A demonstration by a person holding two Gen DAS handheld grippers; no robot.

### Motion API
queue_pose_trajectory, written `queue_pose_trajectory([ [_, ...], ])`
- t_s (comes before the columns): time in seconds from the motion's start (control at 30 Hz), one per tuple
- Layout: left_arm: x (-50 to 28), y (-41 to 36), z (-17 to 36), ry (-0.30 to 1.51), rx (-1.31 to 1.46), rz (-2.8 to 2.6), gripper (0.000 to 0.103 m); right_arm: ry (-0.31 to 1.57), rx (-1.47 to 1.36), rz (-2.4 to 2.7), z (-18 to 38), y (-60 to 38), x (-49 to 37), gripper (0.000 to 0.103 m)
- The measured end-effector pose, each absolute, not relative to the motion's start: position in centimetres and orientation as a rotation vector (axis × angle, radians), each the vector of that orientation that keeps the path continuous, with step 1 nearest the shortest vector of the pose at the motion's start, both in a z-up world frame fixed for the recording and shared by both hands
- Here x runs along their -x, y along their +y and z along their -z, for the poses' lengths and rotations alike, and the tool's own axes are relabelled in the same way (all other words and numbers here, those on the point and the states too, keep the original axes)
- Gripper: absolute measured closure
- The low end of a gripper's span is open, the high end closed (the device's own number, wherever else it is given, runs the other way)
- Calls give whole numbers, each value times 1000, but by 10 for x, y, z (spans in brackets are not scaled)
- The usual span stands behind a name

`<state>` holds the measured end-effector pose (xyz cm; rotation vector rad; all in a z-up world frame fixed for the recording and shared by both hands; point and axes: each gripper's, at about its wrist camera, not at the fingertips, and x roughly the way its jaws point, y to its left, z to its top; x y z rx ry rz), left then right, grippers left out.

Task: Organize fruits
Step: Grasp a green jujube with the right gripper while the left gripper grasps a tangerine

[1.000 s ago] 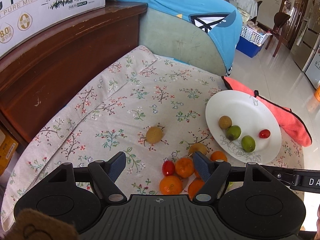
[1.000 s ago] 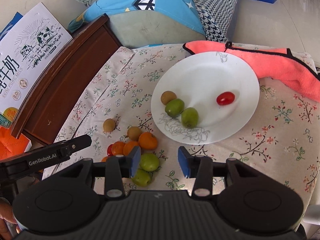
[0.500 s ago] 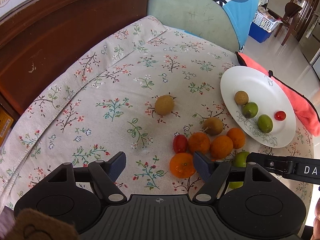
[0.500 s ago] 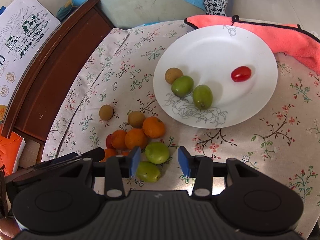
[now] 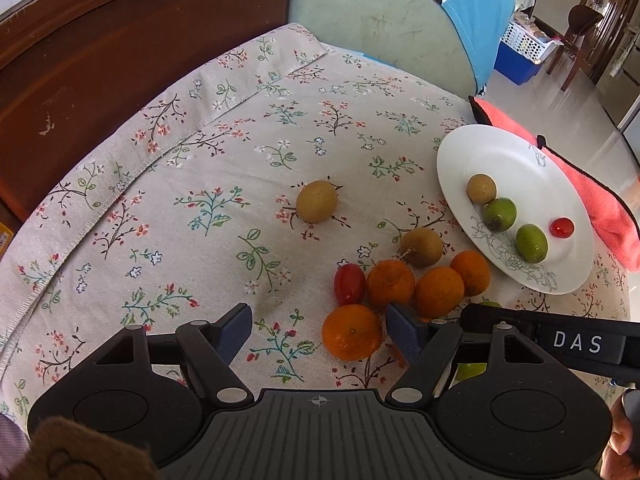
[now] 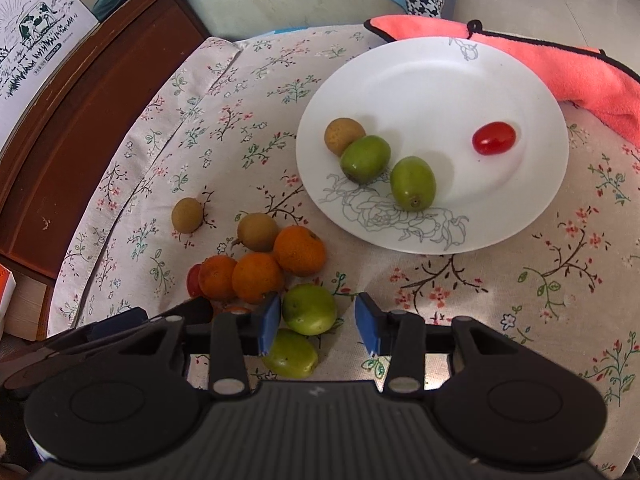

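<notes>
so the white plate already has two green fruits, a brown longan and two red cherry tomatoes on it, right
Not quite. The round white plate with the grey flower drawing holds only one small red cherry tomato, not two. The other small red cherry tomato lies on the floral tablecloth beside the oranges. The two green fruits and the round brown longan are on the plate, as the right wrist view shows.

Before me a dark brown wooden cabinet [image 5: 120, 52], a pale green sofa [image 5: 372, 28], a glossy light tiled floor [image 5: 576, 92], a blue plastic crate [image 5: 516, 64], daylight.
</notes>
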<state>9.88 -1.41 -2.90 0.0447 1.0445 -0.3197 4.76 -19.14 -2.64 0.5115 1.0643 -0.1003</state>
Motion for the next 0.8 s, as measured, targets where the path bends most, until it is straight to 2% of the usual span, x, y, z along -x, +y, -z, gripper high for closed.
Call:
queue_pose_trajectory([
  [0.13,-98,-13,31,1039,-39,327,30,1060,-489,107,26,-190,-48,61],
  [0.33,-94,-15,37,1037,-47,327,33,1058,-471,109,26,-189,-47,71],
  [0.5,-92,-15,36,1019,-36,347,49,1060,-478,103,26,-190,-47,74],
  [0.57,-91,-15,35,1011,-37,355,64,1059,-475,102,26,-190,-47,74],
  [0.63,-91,-16,35,1005,-44,356,71,1058,-479,102,26,-191,-47,74],
  [0.8,-91,-14,34,1003,-36,347,73,1058,-488,101,26,-193,-46,74],
])
